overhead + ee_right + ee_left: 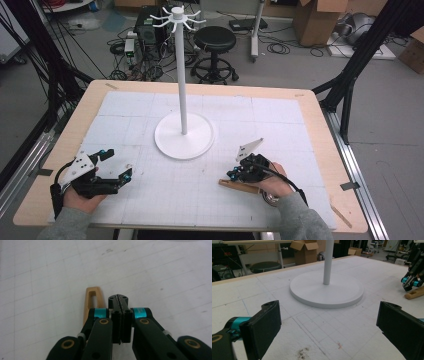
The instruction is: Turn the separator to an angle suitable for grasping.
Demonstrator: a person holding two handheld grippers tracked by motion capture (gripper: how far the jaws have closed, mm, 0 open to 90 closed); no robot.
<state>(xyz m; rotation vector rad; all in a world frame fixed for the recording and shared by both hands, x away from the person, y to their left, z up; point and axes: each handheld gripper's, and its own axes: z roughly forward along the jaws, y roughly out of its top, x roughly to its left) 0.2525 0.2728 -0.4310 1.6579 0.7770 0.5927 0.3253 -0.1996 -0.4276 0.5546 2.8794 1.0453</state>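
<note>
A white stand with a round base (172, 142) and a tall pole (182, 75), topped by hooks, rises at the table's middle. A wooden handle (239, 186) with a slot at its end lies flat on the white mat in front of it, to the right. My right gripper (232, 175) hovers just over that handle, its jaws shut flat against each other with nothing between them. In the right gripper view the handle (92, 302) lies beside and under the left finger of the gripper (118, 298). My left gripper (118, 162) rests open at the front left.
The left gripper view looks between its own open jaws (328, 322) at the stand's base (312, 292), with the right gripper (408, 283) and handle (415, 293) at far right. A round metal part (272, 199) peeks from under the right hand. A stool and boxes stand beyond the table.
</note>
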